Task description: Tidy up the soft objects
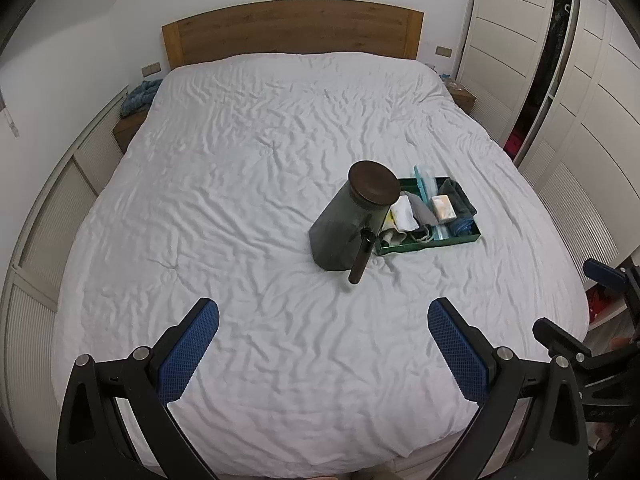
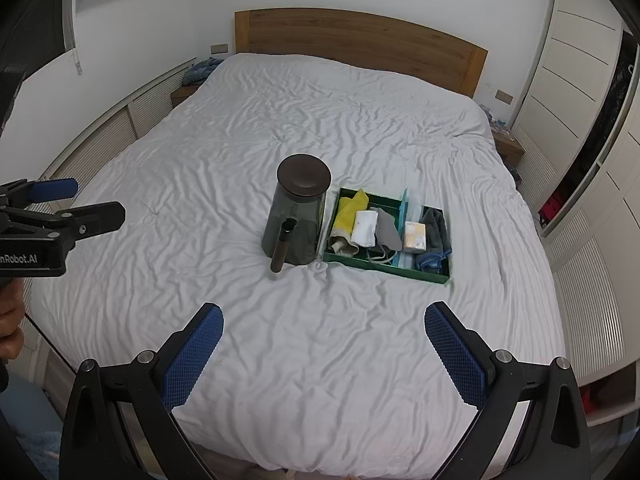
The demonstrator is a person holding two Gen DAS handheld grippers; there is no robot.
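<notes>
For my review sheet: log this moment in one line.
left gripper open | right gripper open | both over bed | tray untouched

Bed [image 2: 280,340], wrinkled white cover. On it: dark lidded jug [image 2: 296,220] touching green tray [image 2: 384,270] of soft items.

Wide bed [image 2: 280,360] under rumpled white cover, wooden headboard [image 2: 360,40] against white wall, white wardrobe doors [image 1: 512,32] at right, low slatted panels [image 2: 152,108] along left wall.
</notes>
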